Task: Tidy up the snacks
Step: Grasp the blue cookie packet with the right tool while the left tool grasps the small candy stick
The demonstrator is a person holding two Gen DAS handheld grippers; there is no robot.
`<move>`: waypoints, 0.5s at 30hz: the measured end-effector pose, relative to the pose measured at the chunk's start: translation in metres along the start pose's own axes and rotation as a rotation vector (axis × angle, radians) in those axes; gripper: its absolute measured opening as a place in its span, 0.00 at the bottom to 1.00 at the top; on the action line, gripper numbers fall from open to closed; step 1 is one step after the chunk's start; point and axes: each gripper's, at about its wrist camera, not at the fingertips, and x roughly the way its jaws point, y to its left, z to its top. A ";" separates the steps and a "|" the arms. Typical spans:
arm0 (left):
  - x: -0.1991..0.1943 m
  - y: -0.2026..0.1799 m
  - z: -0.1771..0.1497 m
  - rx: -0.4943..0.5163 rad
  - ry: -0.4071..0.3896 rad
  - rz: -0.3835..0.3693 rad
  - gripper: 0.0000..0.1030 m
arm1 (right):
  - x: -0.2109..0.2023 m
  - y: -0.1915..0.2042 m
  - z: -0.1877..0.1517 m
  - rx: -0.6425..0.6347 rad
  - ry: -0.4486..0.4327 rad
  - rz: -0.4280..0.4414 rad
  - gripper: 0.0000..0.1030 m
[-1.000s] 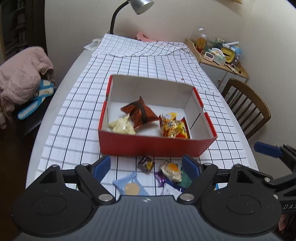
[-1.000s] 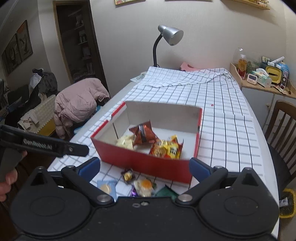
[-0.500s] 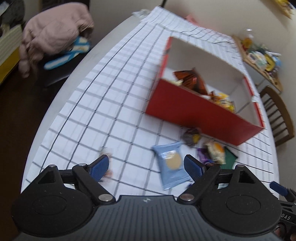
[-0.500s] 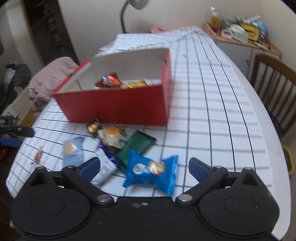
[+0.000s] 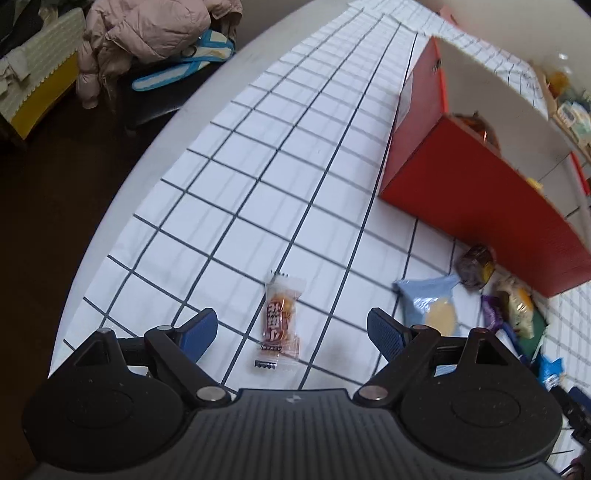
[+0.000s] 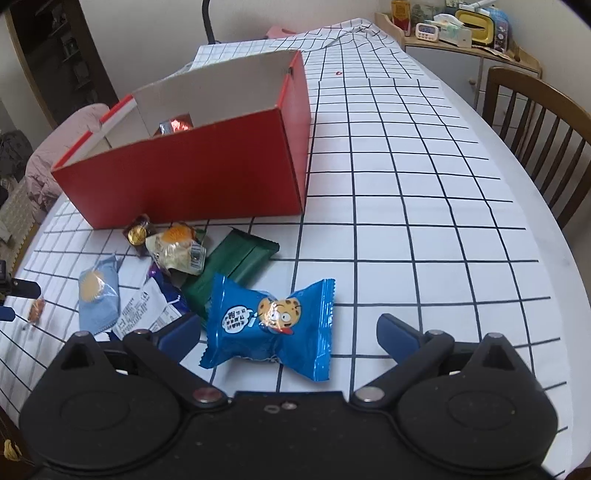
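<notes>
A red box (image 5: 476, 199) (image 6: 199, 173) holding some snacks stands on the checked tablecloth. In the left wrist view my left gripper (image 5: 291, 332) is open, its blue pads on either side of a small clear-wrapped orange candy (image 5: 279, 319) lying on the cloth. In the right wrist view my right gripper (image 6: 290, 334) is open just above a blue cookie packet (image 6: 269, 321), which lies between its pads untouched. Loose snacks lie before the box: a pale blue packet (image 6: 98, 299) (image 5: 432, 306), a green bar (image 6: 231, 262), a yellow-white packet (image 6: 177, 247), a dark foil sweet (image 6: 136, 232).
The table's rounded edge runs close on the left (image 5: 122, 192) and on the right (image 6: 576, 273). A wooden chair (image 6: 535, 122) stands at the right. A pink jacket (image 5: 155, 29) lies on a chair at the left. A cluttered side shelf (image 6: 461, 33) sits at the back.
Both grippers have sunk toward the table and tilted down. The left one swung left onto the orange candy; the right one came down over the blue cookie packet. Both stayed open.
</notes>
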 end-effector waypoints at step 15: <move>0.009 -0.008 -0.009 0.058 -0.017 0.046 0.31 | 0.013 0.011 0.002 -0.027 0.025 0.025 0.75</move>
